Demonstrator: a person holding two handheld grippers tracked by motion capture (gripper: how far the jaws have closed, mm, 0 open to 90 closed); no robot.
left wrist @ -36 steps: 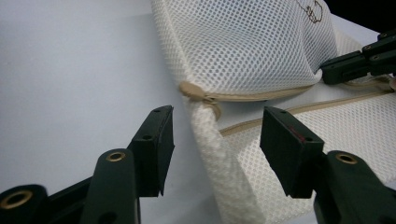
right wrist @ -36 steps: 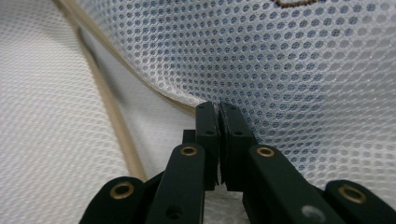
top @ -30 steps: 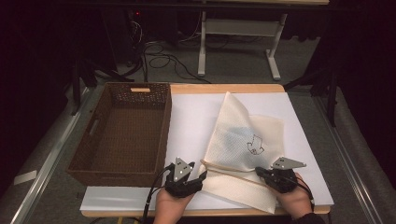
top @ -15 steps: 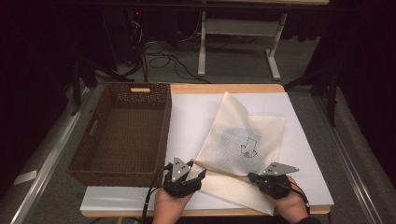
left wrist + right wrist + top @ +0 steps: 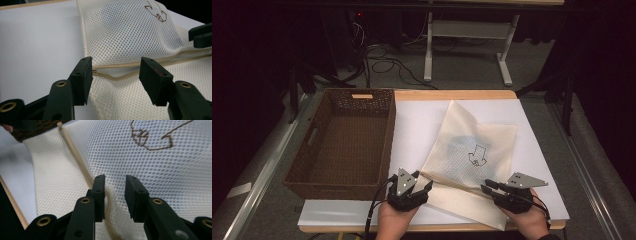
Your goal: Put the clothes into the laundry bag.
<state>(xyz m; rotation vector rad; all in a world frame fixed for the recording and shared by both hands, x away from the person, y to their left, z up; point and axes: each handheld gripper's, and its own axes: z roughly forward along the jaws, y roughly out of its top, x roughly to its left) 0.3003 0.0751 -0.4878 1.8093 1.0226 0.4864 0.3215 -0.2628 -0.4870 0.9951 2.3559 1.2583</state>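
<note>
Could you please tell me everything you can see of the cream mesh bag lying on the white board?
The cream mesh laundry bag is soft netted fabric, lying flat and skewed on the white board, beside the brown wicker basket. A brown outline drawing marks its middle, and something bluish shows faintly through the mesh. A tan zipper band crosses its near end, partly gaping. The left gripper, open, straddles the zipper's end; the right gripper, whose jaws have just been opening, stands over the zipper farther along.
</note>
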